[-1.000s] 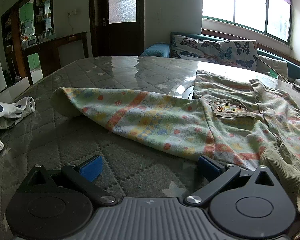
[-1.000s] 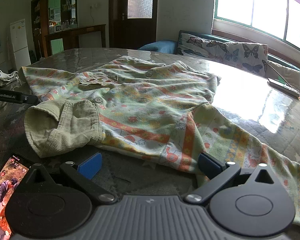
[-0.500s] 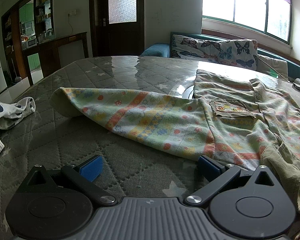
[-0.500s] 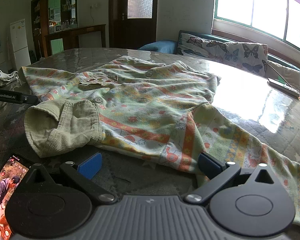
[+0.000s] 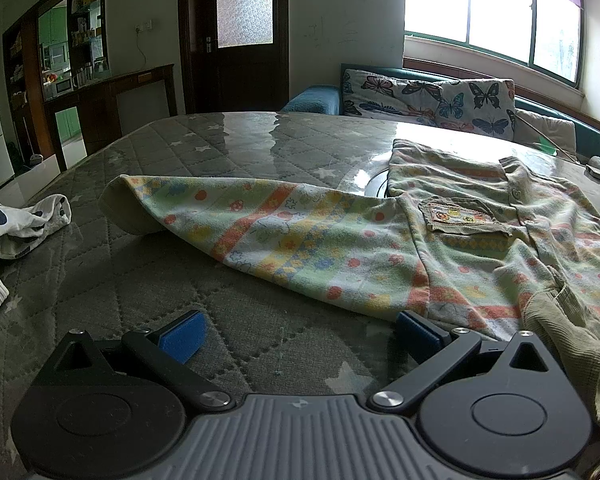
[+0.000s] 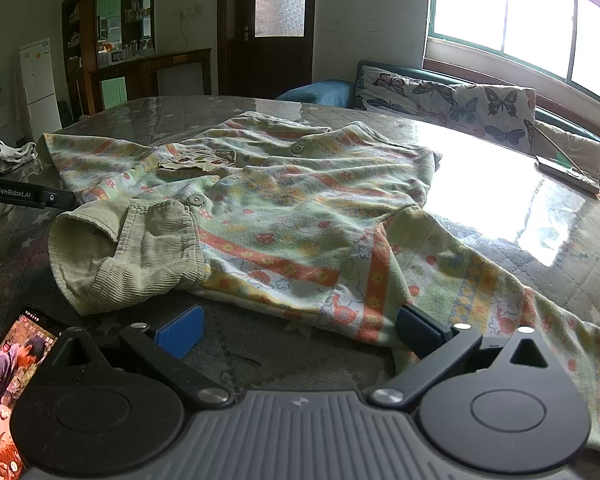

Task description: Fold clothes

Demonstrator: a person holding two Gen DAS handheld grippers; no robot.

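Both sets of jaws stand wide apart and empty: the left gripper (image 5: 296,330) hovers low over the quilted bench (image 5: 228,152), its right pad just at the hem of the patterned shirt (image 5: 340,248), and the right gripper (image 6: 300,330) sits likewise at the near edge of the same garment, one pad close against the near sleeve (image 6: 480,292). Spread out beyond them, the shirt lies open with both sleeves stretched outward and its corduroy collar (image 6: 140,248) rumpled (no fold is visible yet), so I judge the folding not begun: sleeves and body are all left to do. At the right view's left edge the other tool reads "GenRobot.AI" (image 6: 14,193); a lit phone (image 6: 8,380) lies near, its text too small to read
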